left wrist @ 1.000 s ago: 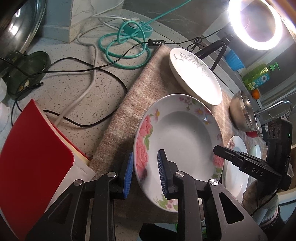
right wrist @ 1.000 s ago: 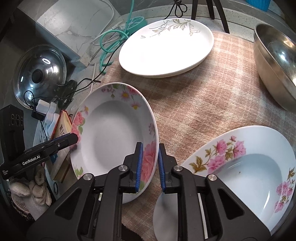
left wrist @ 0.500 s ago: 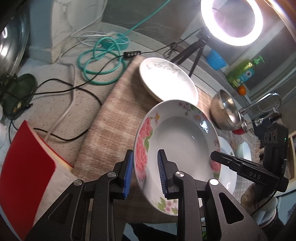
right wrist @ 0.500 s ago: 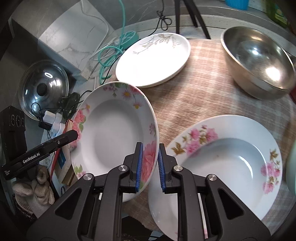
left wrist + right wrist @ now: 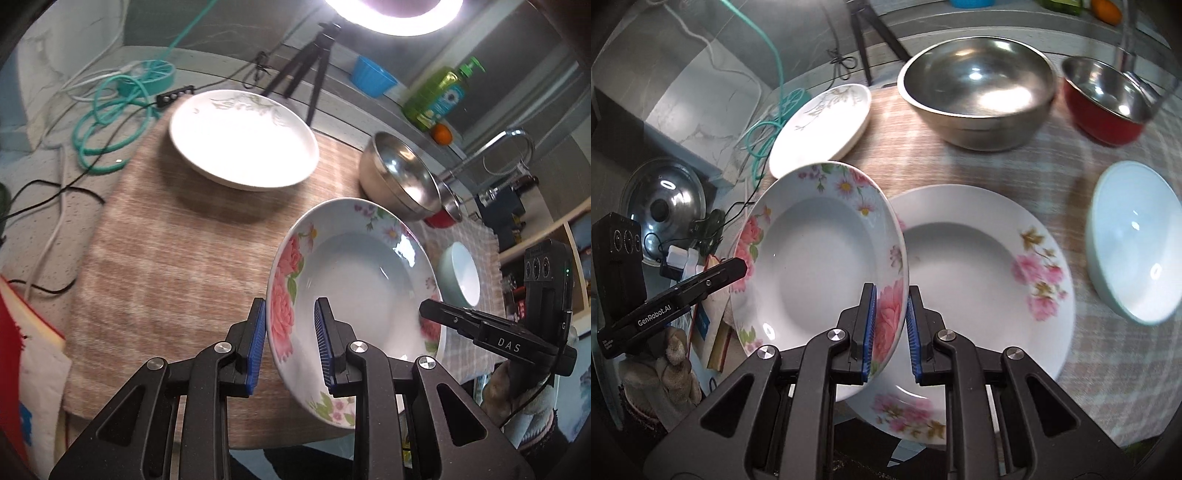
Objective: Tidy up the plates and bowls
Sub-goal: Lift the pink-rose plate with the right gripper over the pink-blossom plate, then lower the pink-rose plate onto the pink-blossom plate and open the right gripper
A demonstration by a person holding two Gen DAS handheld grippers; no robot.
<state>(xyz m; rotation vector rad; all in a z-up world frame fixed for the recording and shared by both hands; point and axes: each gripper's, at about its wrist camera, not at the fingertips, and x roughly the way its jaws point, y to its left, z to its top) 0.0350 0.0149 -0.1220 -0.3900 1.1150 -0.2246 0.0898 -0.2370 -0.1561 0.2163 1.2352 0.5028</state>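
Observation:
Both grippers hold one rose-patterned deep plate (image 5: pixel 362 280) by opposite rims, lifted and tilted above the cloth. My left gripper (image 5: pixel 290 341) is shut on its left rim. My right gripper (image 5: pixel 890 328) is shut on its right rim; the plate also shows in the right wrist view (image 5: pixel 820 266). Below it lies a second floral plate (image 5: pixel 982 258) flat on the checked cloth (image 5: pixel 177 236). A white leaf-patterned plate (image 5: pixel 240 136) lies at the back of the cloth. A pale green bowl (image 5: pixel 1134 240) sits to the right.
A large steel bowl (image 5: pixel 979 92) and a red-sided steel bowl (image 5: pixel 1108 99) stand at the back right. Teal and black cables (image 5: pixel 110 122), a tripod (image 5: pixel 306 66) and a ring light are behind the cloth. A pot lid (image 5: pixel 665 199) and a red book (image 5: pixel 14 354) lie left.
The held plate has been carried to the right and now hangs over the second floral plate. Both grippers moved with it and kept their hold.

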